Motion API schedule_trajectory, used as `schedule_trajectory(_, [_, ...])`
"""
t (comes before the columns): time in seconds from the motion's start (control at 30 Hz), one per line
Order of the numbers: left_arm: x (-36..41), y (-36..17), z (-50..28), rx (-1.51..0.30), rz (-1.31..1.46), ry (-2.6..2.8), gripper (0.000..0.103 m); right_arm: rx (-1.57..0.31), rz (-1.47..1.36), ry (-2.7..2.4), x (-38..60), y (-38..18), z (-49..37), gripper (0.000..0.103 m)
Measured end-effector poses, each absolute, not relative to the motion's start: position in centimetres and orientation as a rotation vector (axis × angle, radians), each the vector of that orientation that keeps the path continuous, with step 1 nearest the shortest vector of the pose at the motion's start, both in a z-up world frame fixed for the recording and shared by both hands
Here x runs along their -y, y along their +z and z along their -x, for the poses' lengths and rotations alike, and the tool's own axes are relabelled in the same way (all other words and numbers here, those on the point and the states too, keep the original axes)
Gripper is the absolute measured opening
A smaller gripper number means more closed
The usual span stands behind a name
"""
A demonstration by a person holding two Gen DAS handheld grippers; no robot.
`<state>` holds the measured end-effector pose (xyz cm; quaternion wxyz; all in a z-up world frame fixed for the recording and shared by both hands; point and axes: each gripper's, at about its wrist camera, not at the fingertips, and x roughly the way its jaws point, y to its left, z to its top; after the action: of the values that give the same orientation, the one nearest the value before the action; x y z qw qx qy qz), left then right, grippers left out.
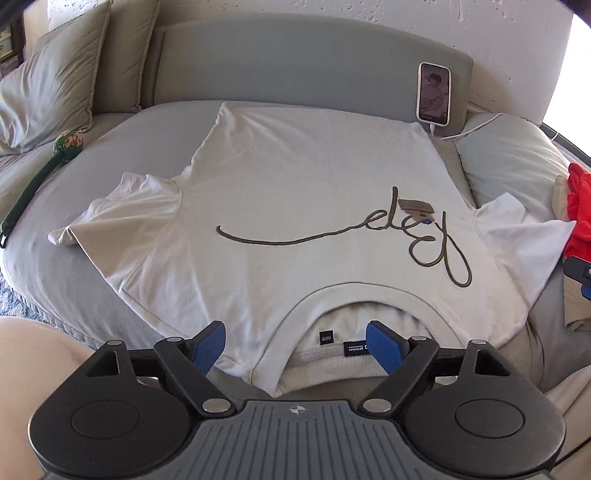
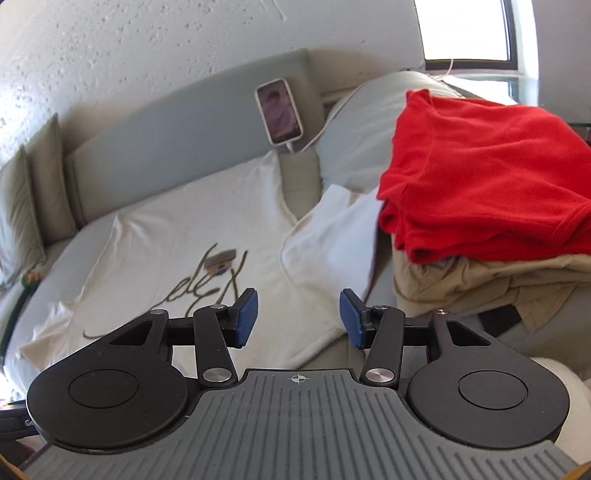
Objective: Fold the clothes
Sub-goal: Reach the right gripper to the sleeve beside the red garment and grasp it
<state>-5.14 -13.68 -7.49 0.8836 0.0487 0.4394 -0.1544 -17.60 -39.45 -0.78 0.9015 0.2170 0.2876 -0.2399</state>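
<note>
a grey upholstered bed (image 1: 74, 266) is filling both views, backed by a padded headboard (image 1: 295, 62) and a rough white wall. a pale t-shirt (image 1: 295, 177) is lying spread flat on the bed, front up, with dark script lettering (image 1: 424, 236) across the chest, its collar nearest the left claw (image 1: 295, 347) and its sleeves reaching out to either side. a phone (image 1: 434, 93) is leaning upright against the headboard with a white cable trailing from it.

the left claw is hovering at the collar with its blue pads standing apart, gripping nothing. the right claw (image 2: 298, 317) is hanging over the shirt's shoulder edge, its pads likewise spread and empty.

the left wrist view alone is showing the neck labels inside the collar, the olive cushions (image 1: 55, 74) in the corner and a green handled object (image 1: 62, 144) lying on the bed's edge — the red garment (image 1: 581, 214) is only a sliver there. the right wrist view is showing that red garment (image 2: 487, 177) folded atop a tan one (image 2: 498, 284) beside the shirt, plus a bright window (image 2: 465, 29).
</note>
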Motion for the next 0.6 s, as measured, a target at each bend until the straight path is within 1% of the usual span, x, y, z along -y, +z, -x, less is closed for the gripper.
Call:
schedule_trajectory(0.17, [13.7, -8.0, 4.6, -0.928, -0.091, -0.313, 0.083, -0.504, -0.450, -0.579, 41.7, -2.4, 16.6, 0.052])
schedule_trajectory(0.47, [14.1, -9.1, 3.7, -0.945, -0.090, -0.312, 0.083, -0.525, -0.459, -0.695, 43.7, -5.8, 11.9, 0.052])
schedule_trajectory(0.6, [14.1, -9.6, 3.2, -0.960, -0.081, -0.314, 0.083, -0.473, -0.509, -0.713, 44.7, -6.3, 10.1, 0.053])
